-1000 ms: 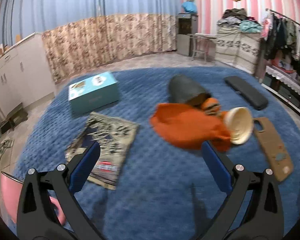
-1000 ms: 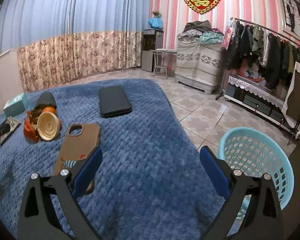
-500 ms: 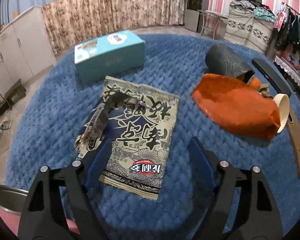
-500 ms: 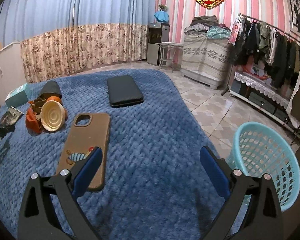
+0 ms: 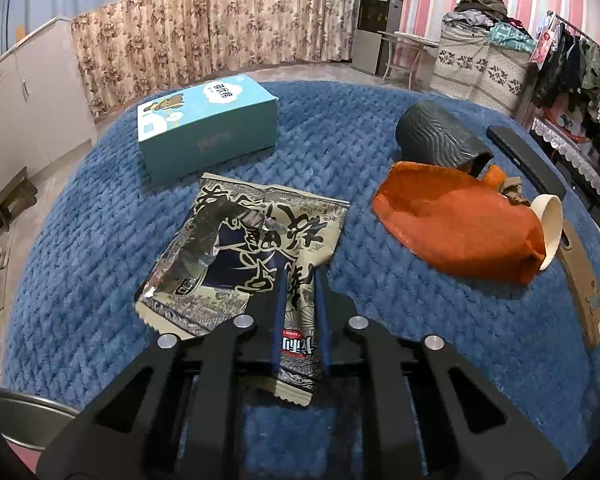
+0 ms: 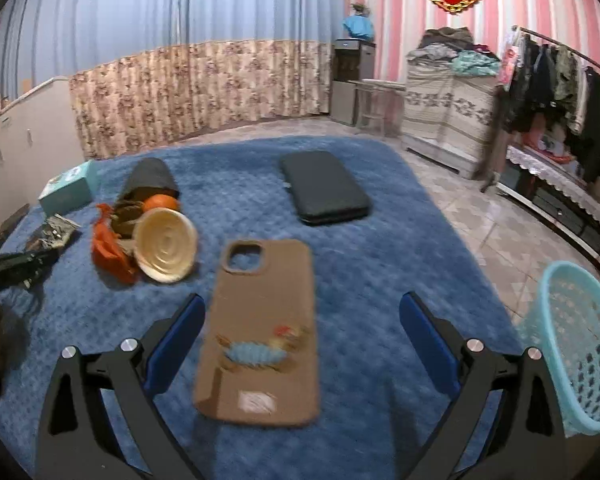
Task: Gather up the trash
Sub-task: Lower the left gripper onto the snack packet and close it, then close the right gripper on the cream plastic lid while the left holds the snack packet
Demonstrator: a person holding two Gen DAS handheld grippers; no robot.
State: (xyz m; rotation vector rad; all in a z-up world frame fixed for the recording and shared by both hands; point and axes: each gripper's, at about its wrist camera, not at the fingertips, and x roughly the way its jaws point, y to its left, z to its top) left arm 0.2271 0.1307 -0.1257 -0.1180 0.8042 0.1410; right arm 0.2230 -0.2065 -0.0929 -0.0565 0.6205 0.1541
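Foil-lined snack wrapper [image 5: 256, 252], torn open, lies flat on the blue blanket [image 5: 340, 148], centre of the left wrist view. Left gripper [image 5: 298, 312] has its blue pads drawn narrow around the wrapper's near edge; the pinch looks made, wrapper not yet lifted. Judged step: grasp of the first piece of trash. Right gripper [image 6: 302, 336] spread wide, holding nothing, hovering above a brown phone case [image 6: 264, 332] at lower centre of the right wrist view. Teal mesh basket [image 6: 576, 348] stands on the floor at that frame's right edge, well apart from the wrapper. Orange bag [image 5: 456, 224] and paper cup [image 5: 550, 232] lie at right of the left view, likely later pickups. Next move calls for a clean lift and a carry across to the basket; the thin film could slip.
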